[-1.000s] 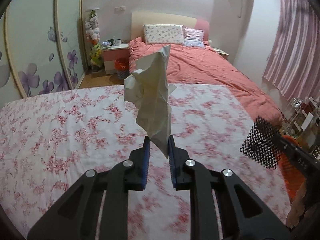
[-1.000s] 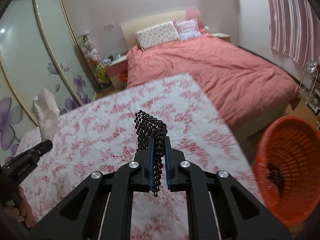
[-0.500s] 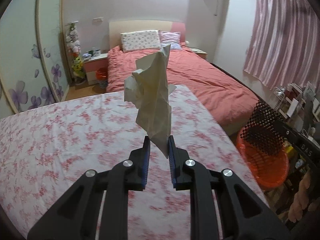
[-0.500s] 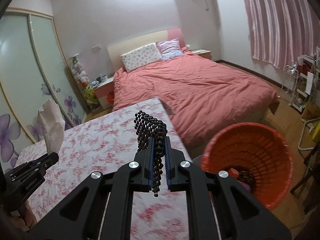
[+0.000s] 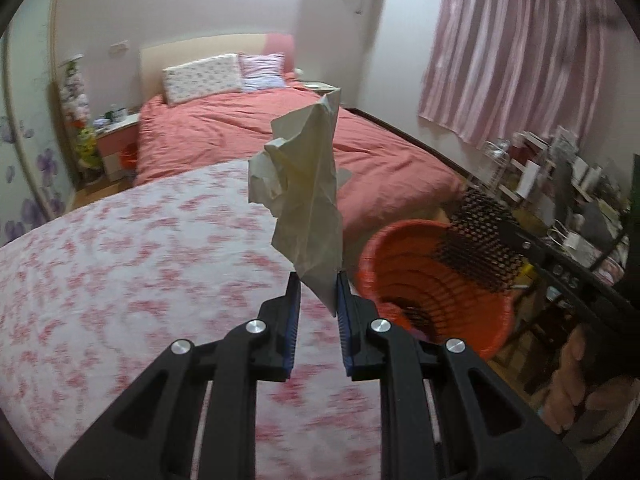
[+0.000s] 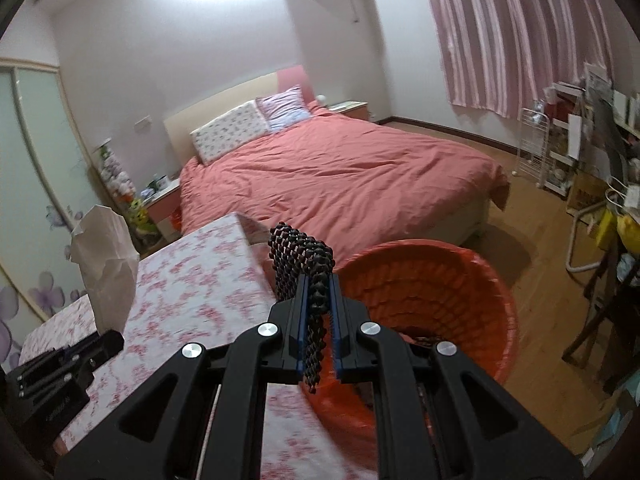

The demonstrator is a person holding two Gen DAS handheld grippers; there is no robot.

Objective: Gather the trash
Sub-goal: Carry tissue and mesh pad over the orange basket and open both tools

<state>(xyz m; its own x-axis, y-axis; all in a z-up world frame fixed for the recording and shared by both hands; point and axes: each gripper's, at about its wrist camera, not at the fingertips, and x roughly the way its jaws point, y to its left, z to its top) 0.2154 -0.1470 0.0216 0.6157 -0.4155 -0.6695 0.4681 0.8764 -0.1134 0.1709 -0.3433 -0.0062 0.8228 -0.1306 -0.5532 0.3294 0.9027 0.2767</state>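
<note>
The left gripper (image 5: 316, 292) is clamped on the lower tip of a crumpled paper (image 5: 306, 200), which stands upright between its blue pads (image 5: 294, 312) and rises well above them. In the left wrist view the paper is over the right edge of the surface (image 5: 120, 280), which has a white cloth with a red flower print. In the right wrist view the same paper (image 6: 106, 268) shows at the left, above the black body of the left gripper, over the cloth.

The right gripper (image 6: 318, 308) is closed on a piece of black mesh (image 6: 306, 264); the mesh bulges out above the pads and a strip of it hangs down between them. In the left wrist view the mesh (image 5: 476, 240) is at the right, held over the far rim of the basket.

An orange basket (image 6: 440, 292) stands on the wooden floor (image 6: 540, 280) just beside the right edge of the surface, between the surface and the bed. Some dark stuff lies at its bottom; what it is cannot be told. In the left wrist view the basket (image 5: 400, 260) is just right of the paper.

Beyond the surface is a bed (image 6: 340, 172) with a red cover and two pillows. Pink curtains (image 5: 520, 52) hang on the right.
</note>
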